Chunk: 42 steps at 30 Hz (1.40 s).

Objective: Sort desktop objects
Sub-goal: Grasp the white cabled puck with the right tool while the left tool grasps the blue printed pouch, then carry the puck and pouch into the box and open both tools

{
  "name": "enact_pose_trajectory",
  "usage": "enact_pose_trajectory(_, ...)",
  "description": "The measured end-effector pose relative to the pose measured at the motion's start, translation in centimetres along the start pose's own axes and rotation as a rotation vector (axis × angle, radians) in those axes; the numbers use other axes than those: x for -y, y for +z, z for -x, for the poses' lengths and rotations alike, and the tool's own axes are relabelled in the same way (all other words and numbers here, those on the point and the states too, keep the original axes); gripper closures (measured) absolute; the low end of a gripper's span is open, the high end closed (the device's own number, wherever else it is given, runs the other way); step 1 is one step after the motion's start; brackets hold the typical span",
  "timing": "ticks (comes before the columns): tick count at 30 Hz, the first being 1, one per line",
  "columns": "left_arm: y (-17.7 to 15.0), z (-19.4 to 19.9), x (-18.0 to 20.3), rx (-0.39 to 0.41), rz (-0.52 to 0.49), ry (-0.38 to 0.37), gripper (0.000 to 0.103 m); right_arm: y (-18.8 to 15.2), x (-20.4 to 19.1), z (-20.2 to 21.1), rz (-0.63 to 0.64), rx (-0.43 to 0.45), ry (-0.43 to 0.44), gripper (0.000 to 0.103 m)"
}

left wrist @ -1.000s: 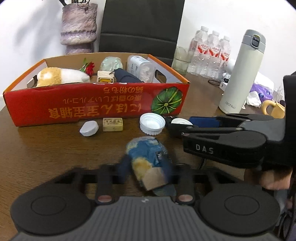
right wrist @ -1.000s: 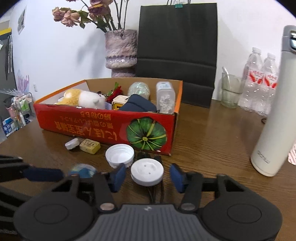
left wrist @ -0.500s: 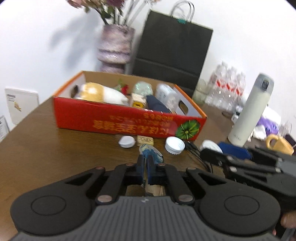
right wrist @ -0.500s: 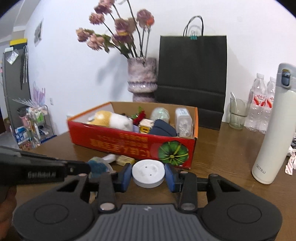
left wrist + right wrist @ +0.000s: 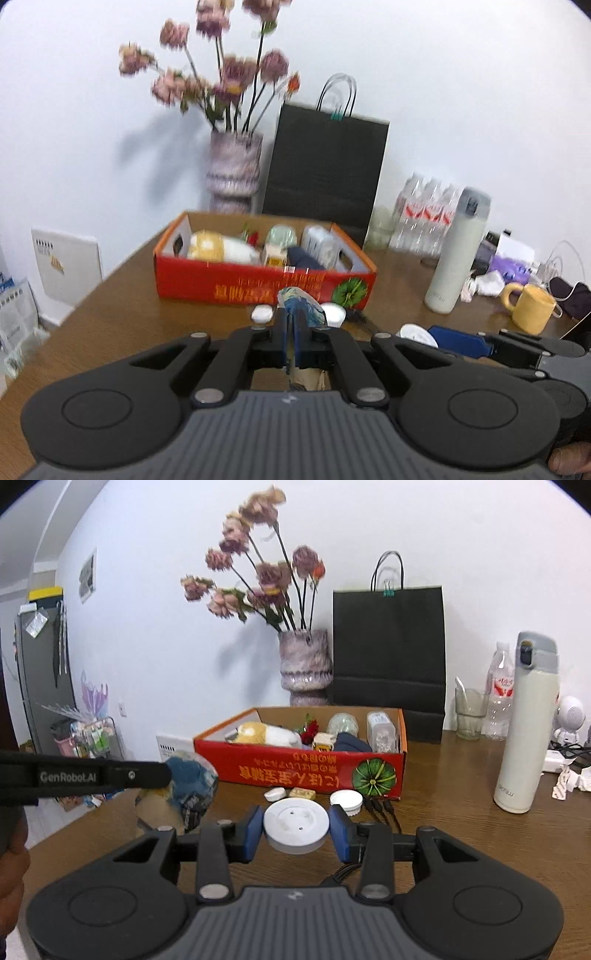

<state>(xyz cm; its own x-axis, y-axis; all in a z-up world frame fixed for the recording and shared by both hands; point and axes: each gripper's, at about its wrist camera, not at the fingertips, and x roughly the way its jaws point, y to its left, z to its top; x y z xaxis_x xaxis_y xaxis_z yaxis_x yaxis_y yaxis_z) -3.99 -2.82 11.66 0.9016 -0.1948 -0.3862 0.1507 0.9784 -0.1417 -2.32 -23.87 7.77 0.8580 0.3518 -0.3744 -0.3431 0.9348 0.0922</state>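
Two grippers are loaded. Left wrist view: the left gripper [image 5: 290, 325] is clamped on a blue patterned pouch [image 5: 298, 301], lifted directly before the red box [image 5: 258, 288]. Right wrist view: the right gripper [image 5: 295, 829] grasps a white round disc [image 5: 296, 825], box straight ahead beyond it.

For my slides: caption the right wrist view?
Right gripper grips a white round disc before the red box.

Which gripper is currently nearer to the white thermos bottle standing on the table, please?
Right. The right gripper, shut on the white round disc, sits between the thermos bottle and the left gripper, which holds the blue pouch further out on the side away from the bottle.
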Motion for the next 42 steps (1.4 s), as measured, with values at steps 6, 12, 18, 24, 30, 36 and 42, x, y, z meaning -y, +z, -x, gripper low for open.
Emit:
enact_pose_trajectory(6, 2.2, -0.3, 0.0, 0.059, -0.006, -0.014, 0.099, 1.9, 0.0, 1.9, 0.027, 0.066, -0.014, 0.065)
enact_pose_trajectory(12, 6.5, -5.5, -0.4, 0.065, 0.000, -0.109, 0.099, 5.9, 2.0, -1.2, 0.052, 0.074, -0.042, 0.065)
enact_pose_trajectory(18, 10.2, -13.8, -1.5, -0.043, 0.065, -0.146, 0.099, 10.7, 5.5, -7.8, 0.034, 0.004, -0.019, 0.065)
enact_pose_trajectory(24, 11.7, -22.2, -2.4, -0.150, 0.100, -0.122, 0.099, 13.4, 8.9, -16.4, -0.058, -0.152, -0.042, 0.065)
enact_pose_trajectory(30, 10.1, -29.4, -4.1, -0.238, 0.152, -0.043, 0.074, 13.0, 10.2, -24.8, -0.064, -0.328, -0.135, 0.065)
enact_pose_trajectory(36, 11.4, -30.0, -5.5, -0.219, 0.073, -0.048, 0.019, 12.9, 10.5, -28.0, -0.052, -0.374, -0.174, 0.053)
enact_pose_trajectory(42, 13.1, -29.4, -6.7, -0.253, -0.064, 0.097, 0.000, 14.2, 10.5, -28.3, -0.137, -0.381, -0.127, 0.016)
